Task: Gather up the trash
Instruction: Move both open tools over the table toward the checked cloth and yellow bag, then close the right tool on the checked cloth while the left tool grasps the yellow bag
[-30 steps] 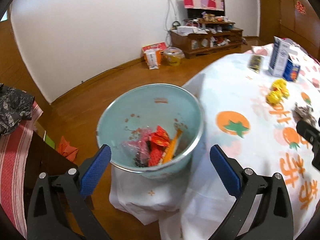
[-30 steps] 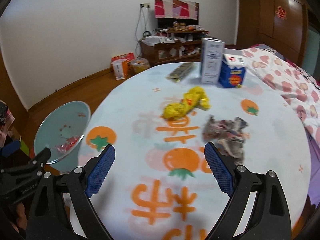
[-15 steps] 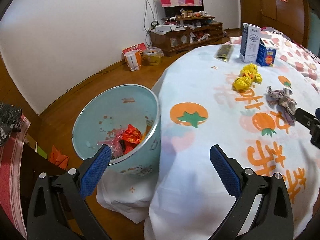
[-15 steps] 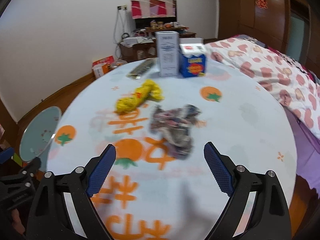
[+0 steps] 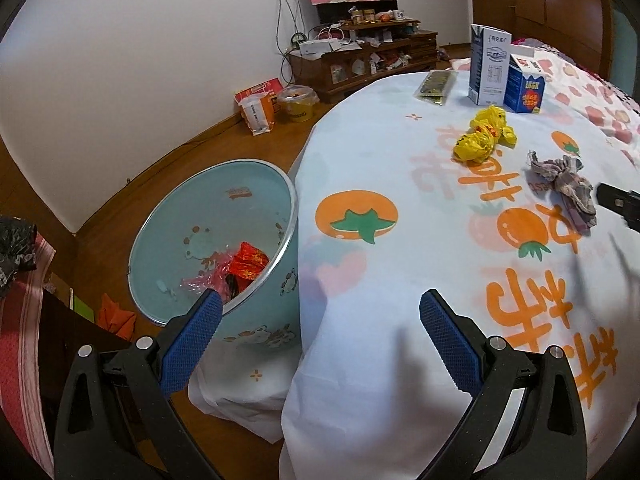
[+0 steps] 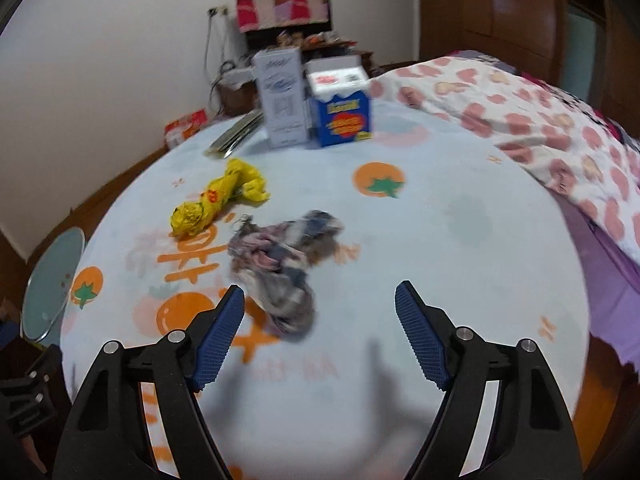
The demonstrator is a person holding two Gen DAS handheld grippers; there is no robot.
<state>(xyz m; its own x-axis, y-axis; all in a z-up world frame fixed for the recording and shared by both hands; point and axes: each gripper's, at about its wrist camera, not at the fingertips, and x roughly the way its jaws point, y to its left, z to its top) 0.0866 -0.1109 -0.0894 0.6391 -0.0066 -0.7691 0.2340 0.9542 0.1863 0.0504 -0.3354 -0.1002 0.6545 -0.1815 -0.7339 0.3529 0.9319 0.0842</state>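
Observation:
A light-blue bin [image 5: 224, 216] stands on the floor beside the round table and holds red and pink wrappers [image 5: 244, 264]. On the tablecloth lie a crumpled grey wrapper [image 6: 280, 264] and a crumpled yellow wrapper [image 6: 216, 200]; both also show in the left wrist view, grey [image 5: 564, 176] and yellow [image 5: 484, 140]. My right gripper [image 6: 320, 328] is open and empty, just short of the grey wrapper, which lies near its left finger. My left gripper [image 5: 320, 336] is open and empty at the table's edge by the bin.
A tall white carton [image 6: 282, 100], a blue box [image 6: 344, 112] and a flat dark packet [image 5: 436, 84] stand at the table's far side. A heart-patterned bed [image 6: 540, 128] lies right. A cabinet [image 5: 360, 56] and bags [image 5: 260, 106] line the far wall.
My right gripper has moved forward and right toward the grey wrapper. My left gripper has swung right, from over the bin to the table's edge.

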